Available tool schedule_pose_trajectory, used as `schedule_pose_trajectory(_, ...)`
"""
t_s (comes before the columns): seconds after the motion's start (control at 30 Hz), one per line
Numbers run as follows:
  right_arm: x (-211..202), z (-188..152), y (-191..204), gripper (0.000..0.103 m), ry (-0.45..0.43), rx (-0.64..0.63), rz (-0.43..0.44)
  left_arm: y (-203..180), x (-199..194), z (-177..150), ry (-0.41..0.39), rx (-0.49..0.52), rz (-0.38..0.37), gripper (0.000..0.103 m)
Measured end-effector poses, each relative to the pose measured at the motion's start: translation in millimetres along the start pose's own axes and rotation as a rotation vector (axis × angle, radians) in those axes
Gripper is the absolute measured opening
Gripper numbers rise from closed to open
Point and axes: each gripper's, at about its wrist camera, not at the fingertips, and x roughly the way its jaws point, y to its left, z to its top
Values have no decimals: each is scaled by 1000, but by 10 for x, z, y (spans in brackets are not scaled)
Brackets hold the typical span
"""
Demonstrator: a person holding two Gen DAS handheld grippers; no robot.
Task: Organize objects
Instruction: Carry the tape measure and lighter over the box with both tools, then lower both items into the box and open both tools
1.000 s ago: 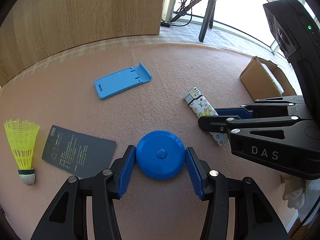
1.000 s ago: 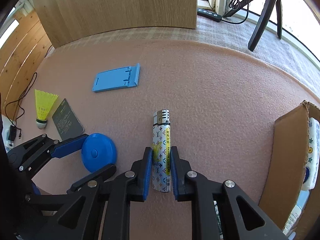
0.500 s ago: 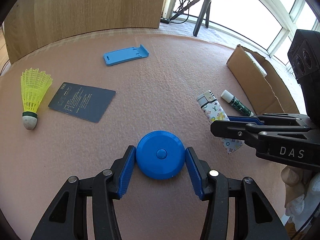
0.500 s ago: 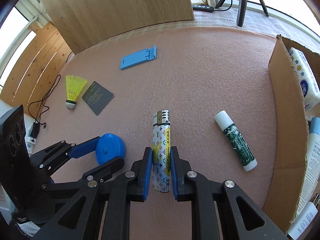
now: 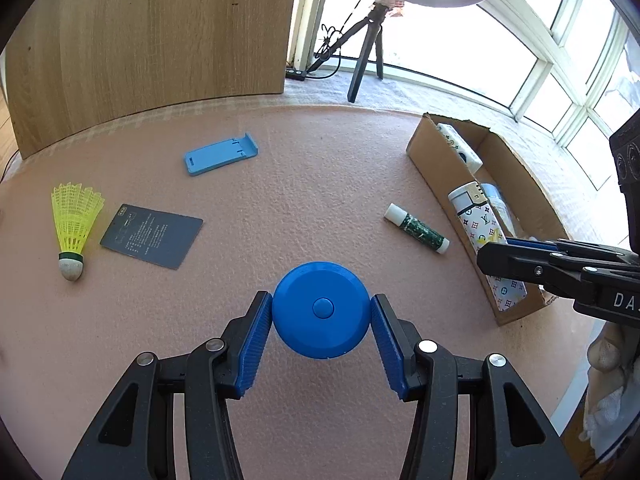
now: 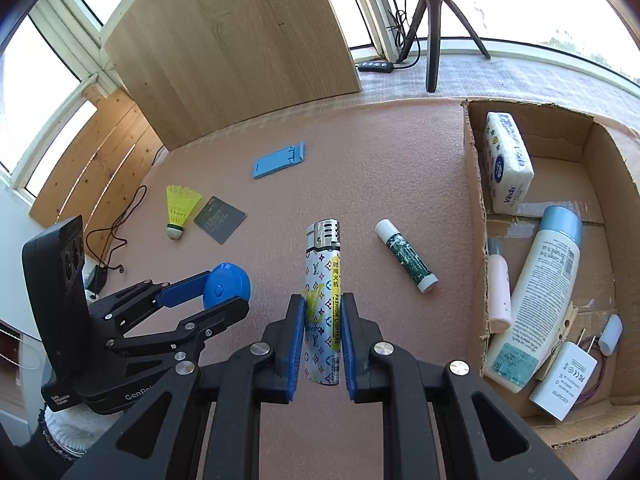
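My left gripper (image 5: 321, 316) is shut on a round blue disc (image 5: 321, 310) and holds it above the pink mat; the disc also shows in the right wrist view (image 6: 226, 286). My right gripper (image 6: 322, 336) is shut on a patterned white lighter (image 6: 324, 300), held in the air left of the cardboard box (image 6: 476, 184). In the left wrist view the lighter (image 5: 480, 224) hangs by the box's near wall (image 5: 440, 184). A green-and-white tube (image 6: 405, 255) lies on the mat beside the box.
The box holds a tissue pack (image 6: 507, 162), a lotion bottle (image 6: 536, 300), a charger (image 6: 564, 380) and small items. On the mat lie a blue phone stand (image 5: 220, 153), a dark card (image 5: 151, 235) and a yellow shuttlecock (image 5: 74, 224). A tripod (image 5: 366, 56) stands behind.
Both grippers have risen off the mat with the disc and the lighter still held. The right gripper has carried the lighter rightward toward the box, which now shows its contents.
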Motion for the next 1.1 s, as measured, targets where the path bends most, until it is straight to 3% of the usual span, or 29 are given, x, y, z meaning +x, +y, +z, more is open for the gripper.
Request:
schedule_pose_trajectory(0.5, -631, -161, -520, 16, -114, 81, -95, -670, -121, 292, -46, 116, -78, 54)
schedule_pose_trajectory(1.1, -991, -289, -1272, 16, -158, 180, -241, -1642, 312, 577, -25, 256, -174, 54)
